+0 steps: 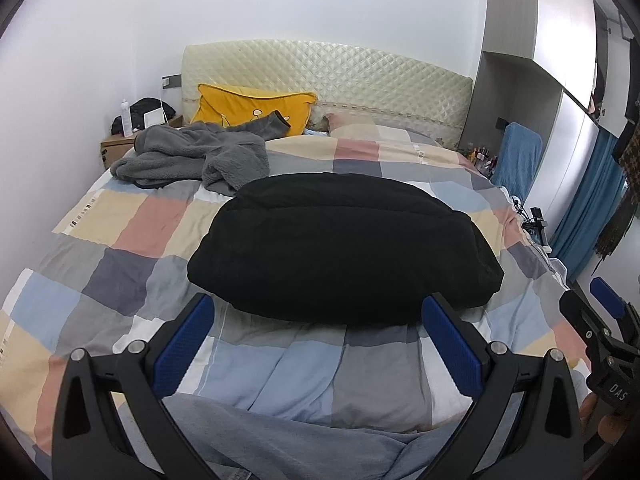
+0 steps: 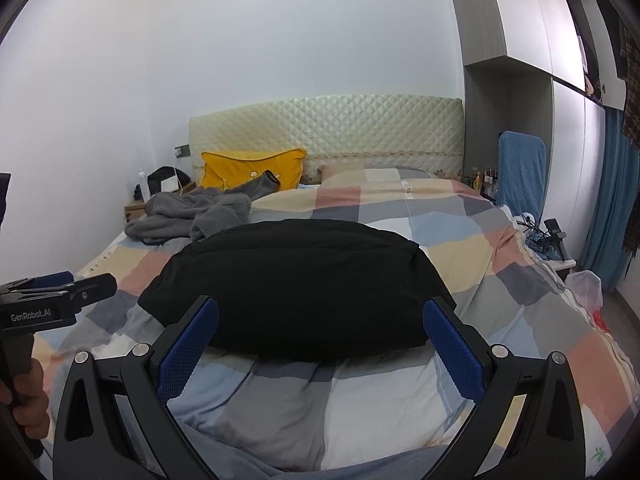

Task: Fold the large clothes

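Black garment (image 1: 344, 248): lay folded into a thick, puffy bundle in the middle of the bed (image 1: 120, 240), on the checked duvet, just beyond both claws.
Grey garment (image 1: 192, 156): lay crumpled at the far left of the bed, apart from the black bundle, one sleeve reaching toward the yellow pillow (image 1: 252, 108).
Nightstand (image 1: 120, 144): stood left of the headboard and carried a bottle and a dark bag.
Left claw (image 1: 318, 344): spread wide with nothing between its blue pads, hovering low over the near edge of the bed and aimed at the bundle.
Right claw (image 2: 320, 344): likewise wide apart and holding nothing, level beside the left one.
Hand (image 2: 28, 396): gripped the left claw's handle at the near left.
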`<state>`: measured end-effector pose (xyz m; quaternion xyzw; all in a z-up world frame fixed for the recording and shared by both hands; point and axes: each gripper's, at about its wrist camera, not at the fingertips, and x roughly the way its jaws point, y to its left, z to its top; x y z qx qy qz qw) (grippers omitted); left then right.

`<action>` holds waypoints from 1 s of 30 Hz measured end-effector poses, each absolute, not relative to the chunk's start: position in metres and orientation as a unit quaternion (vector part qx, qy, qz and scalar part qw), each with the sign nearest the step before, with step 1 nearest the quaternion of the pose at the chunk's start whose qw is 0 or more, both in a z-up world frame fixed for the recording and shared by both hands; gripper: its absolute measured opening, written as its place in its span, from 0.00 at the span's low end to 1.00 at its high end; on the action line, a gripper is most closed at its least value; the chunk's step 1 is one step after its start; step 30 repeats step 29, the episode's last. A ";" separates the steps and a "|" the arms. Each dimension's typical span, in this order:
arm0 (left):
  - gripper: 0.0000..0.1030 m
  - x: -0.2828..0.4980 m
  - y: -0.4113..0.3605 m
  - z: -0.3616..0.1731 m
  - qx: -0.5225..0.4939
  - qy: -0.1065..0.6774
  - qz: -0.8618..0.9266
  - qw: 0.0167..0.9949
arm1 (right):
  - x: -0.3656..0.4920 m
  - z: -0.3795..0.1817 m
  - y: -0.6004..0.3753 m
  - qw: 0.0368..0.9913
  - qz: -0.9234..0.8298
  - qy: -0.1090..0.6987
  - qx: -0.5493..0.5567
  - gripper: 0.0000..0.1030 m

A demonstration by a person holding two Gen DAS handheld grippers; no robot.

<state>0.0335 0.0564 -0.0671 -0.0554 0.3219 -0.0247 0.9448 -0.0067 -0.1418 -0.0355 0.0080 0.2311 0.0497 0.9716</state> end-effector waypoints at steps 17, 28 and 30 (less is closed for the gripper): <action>1.00 0.038 0.052 -0.069 -0.048 0.330 -0.026 0.942 | -0.008 -0.037 -0.141 0.971 0.049 0.233 0.010 1.00; 1.00 0.041 0.053 -0.071 -0.055 0.336 -0.026 0.940 | -0.008 -0.038 -0.142 0.971 0.044 0.235 0.014 1.00; 1.00 0.041 0.053 -0.071 -0.054 0.336 -0.025 0.940 | -0.008 -0.038 -0.142 0.971 0.044 0.235 0.015 1.00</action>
